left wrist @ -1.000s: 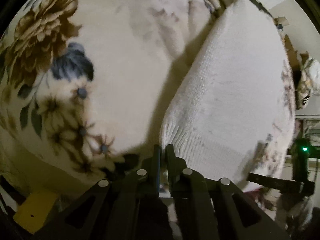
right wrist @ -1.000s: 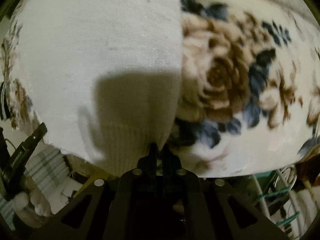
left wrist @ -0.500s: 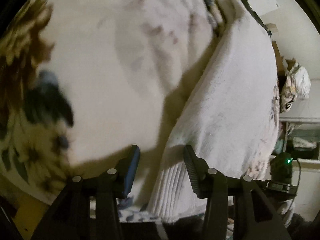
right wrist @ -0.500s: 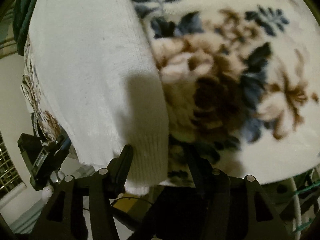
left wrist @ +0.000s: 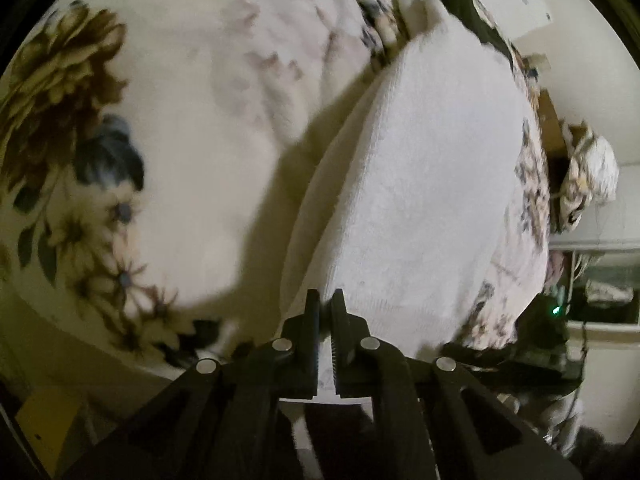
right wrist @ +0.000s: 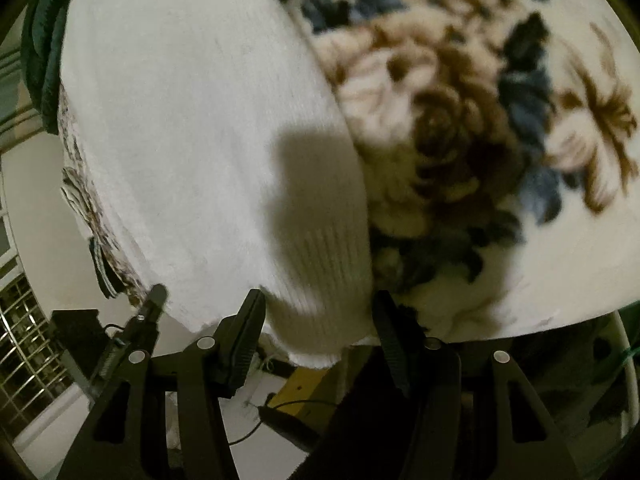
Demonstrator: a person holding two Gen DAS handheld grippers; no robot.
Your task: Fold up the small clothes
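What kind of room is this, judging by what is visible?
Probably a bedroom at home. The white garment lies on a plush floral blanket, seemingly on a bed, with pale walls and a cluttered shelf behind.

Your left gripper (left wrist: pixel 325 300): fingers nearly together, only narrow slit between toothed pads, white knit edge pinched in that slit, tips pointing forward and slightly up in its own view. Your right gripper (right wrist: pixel 318 308): fingers spread wide, ribbed pads facing each other across broad gap, ribbed white hem lying between them, not clamped. Your left gripper's tip also shows low left of right gripper's fingers.
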